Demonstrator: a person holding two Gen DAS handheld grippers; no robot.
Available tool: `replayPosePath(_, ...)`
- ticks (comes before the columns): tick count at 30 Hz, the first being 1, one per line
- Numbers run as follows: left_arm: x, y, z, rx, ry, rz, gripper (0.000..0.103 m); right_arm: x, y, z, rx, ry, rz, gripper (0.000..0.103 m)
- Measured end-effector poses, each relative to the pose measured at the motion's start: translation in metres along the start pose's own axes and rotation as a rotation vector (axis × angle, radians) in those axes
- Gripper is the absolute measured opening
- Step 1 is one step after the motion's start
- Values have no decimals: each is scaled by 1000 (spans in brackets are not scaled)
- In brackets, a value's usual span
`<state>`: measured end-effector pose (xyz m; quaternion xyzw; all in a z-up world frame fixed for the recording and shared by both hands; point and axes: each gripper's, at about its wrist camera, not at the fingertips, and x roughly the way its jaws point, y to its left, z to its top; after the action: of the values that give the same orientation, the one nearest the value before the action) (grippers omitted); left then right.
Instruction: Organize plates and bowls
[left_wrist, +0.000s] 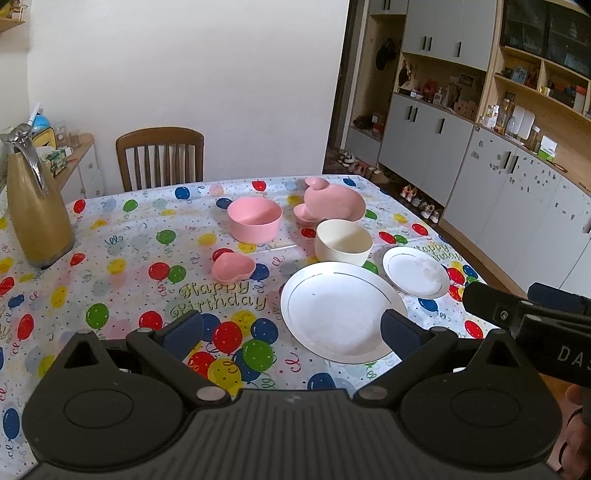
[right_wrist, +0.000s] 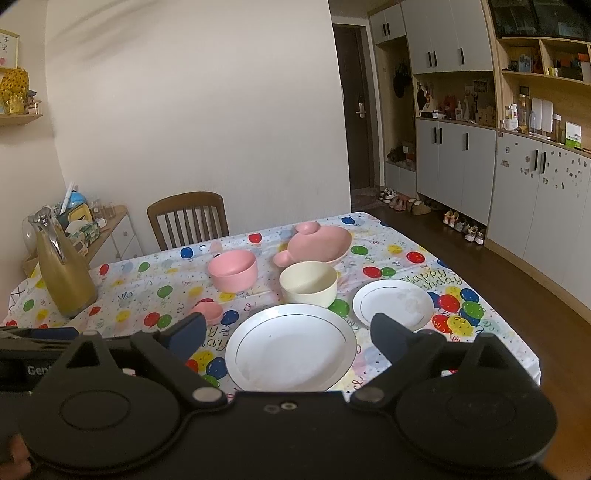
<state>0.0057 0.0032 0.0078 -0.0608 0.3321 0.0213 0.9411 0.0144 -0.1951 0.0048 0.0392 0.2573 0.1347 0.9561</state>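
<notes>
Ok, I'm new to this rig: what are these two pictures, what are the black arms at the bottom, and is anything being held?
Each picture comes from a camera on a hand-held claw, looking along its two fingers. The black arms are those claws: the left claw in one view, the right claw in the other. Both are open and hold nothing. On the balloon-print tablecloth lie a large white plate, a small white plate, a cream bowl, a round pink bowl, a small pink heart-shaped dish and a pink animal-shaped plate. A gold jug stands at the left.
</notes>
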Motion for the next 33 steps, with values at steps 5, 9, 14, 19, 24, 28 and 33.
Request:
replayPosePath(5, 1, -2, 1, -2, 2, -4, 103, 0, 0, 1, 0, -3, 3, 96)
replayPosePath(9, 5, -4, 2, -5, 10, -12, 103, 1, -1, 2, 1, -4, 7, 96)
replayPosePath(14, 13, -4, 4, -20, 20, -18, 103, 9, -5, 5, -3, 9, 8, 96)
replayPosePath(19, 28, -9, 9, -24, 25, -13, 103, 24, -14, 7, 4, 32, 6, 95)
replayPosePath(24, 50, -15, 16, -36, 43, -5, 103, 47, -30, 12, 34, 53, 20, 93)
replayPosePath(28, 73, -16, 19, -53, 50, 17, 103, 73, -42, 12, 14, 83, 26, 93)
replayPosePath(33, 115, -13, 16, -86, 127, 49, 103, 122, -61, 5, -20, 180, 32, 91)
